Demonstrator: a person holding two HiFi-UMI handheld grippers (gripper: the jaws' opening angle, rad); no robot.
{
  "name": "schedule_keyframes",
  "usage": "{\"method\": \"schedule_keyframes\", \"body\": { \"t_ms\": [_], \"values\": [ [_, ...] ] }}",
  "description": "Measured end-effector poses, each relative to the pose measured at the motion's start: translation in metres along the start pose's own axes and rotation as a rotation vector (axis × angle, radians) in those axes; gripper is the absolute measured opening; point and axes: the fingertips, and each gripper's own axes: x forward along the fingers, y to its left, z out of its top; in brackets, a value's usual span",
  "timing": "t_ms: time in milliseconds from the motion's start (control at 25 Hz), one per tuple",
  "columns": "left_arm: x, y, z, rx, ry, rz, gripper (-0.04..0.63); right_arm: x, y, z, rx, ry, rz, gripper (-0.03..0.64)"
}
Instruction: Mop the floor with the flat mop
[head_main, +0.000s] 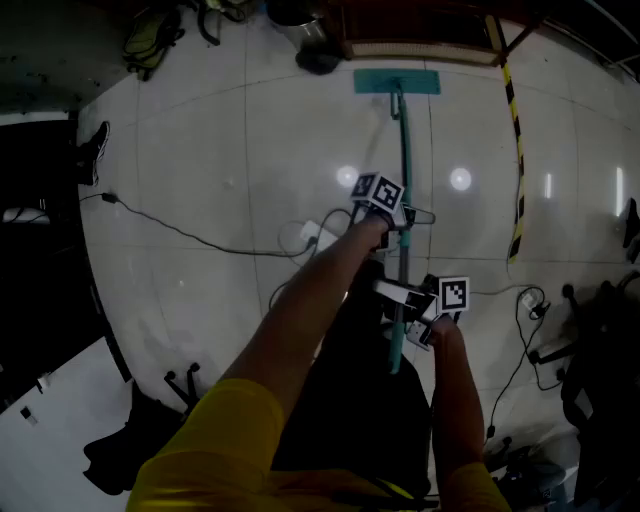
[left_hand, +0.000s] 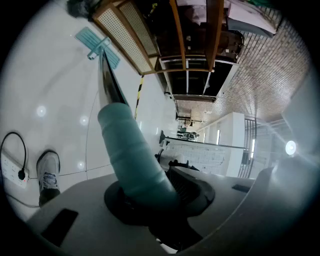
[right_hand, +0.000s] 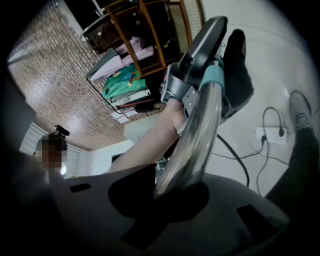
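The flat mop with a teal rectangular pad lies at the top centre of the head view, its pad flat on the glossy white tiled floor just below a wooden-framed rack. Its long straight handle runs down the middle of the frame to both grippers. The left gripper, nearer the pad, is clamped on the handle; in the left gripper view its jaws close round a ribbed teal wrapped grip, with the thin shaft leading off to the small teal pad at the upper left. The right gripper, lower in the frame and near the handle's end, is closed on the shaft as well; its own view shows the jaws round a shiny, smooth metal tube that rises toward the left gripper at the upper centre. A black cable snakes over the tiles at left, and a yellow-and-black striped strip runs down at the right.
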Motion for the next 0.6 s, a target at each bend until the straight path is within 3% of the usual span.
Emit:
{"method": "schedule_keyframes", "body": {
  "t_ms": [160, 400, 480, 600],
  "values": [
    [0.007, -0.024, -0.079, -0.076, -0.002, -0.057, 0.13, -0.011, 0.03, -0.08, 0.046, 0.085, -0.018, 0.081],
    [0.023, -0.076, -0.269, -0.266, 0.002, -0.095, 0.144, -0.058, 0.092, -0.239, 0.205, 0.076, -0.045, 0.097],
    [0.027, -0.079, -0.3, -0.293, -0.007, -0.114, 0.14, -0.064, 0.092, -0.263, 0.212, 0.063, -0.067, 0.1],
    [0.026, -0.08, -0.297, -0.283, 0.033, -0.153, 0.137, -0.06, 0.089, -0.258, 0.193, 0.03, -0.017, 0.095]
  ]
}}
